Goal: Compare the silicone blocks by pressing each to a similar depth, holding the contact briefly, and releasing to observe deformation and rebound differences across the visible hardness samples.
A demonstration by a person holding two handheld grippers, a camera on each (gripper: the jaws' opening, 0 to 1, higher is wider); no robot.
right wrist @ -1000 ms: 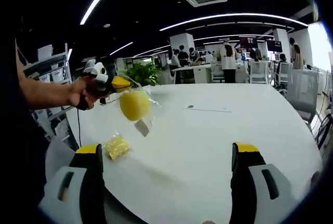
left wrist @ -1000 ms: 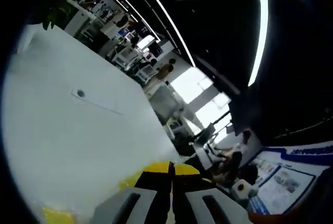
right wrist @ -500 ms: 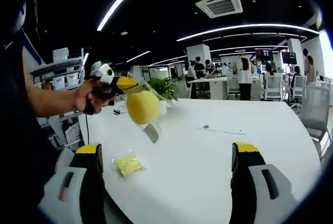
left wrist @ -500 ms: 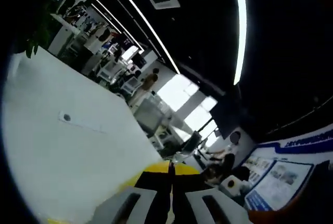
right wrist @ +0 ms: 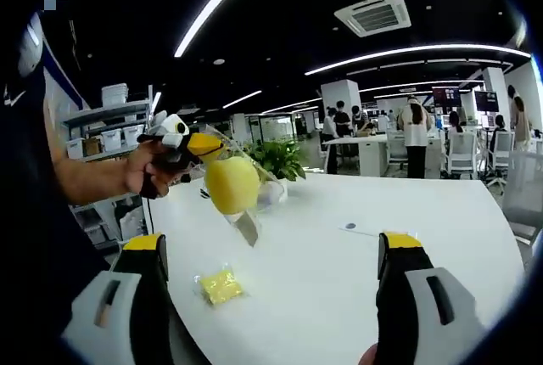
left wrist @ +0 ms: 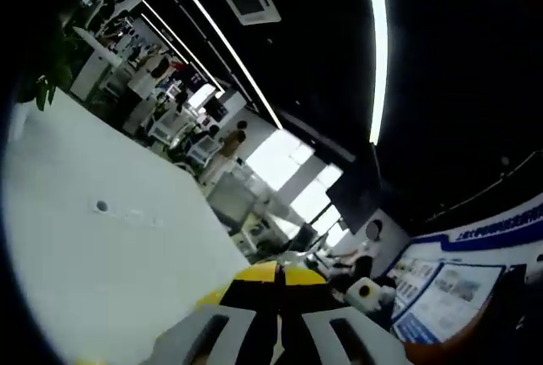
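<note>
Two grippers: we're holding left gripper (right wrist: 202,142) clamped on bagged yellow ball (right wrist: 232,185) above table (right wrist: 339,272); right gripper (right wrist: 271,276) gaping wide; yellow block (right wrist: 221,285) lying nr table's left edge.

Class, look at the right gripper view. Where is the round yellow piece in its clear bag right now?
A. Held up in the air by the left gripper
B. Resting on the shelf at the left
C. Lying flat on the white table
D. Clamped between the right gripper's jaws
A: the left gripper, held in a hand, pinches the clear bag so the round yellow piece hangs above the white table.
</note>
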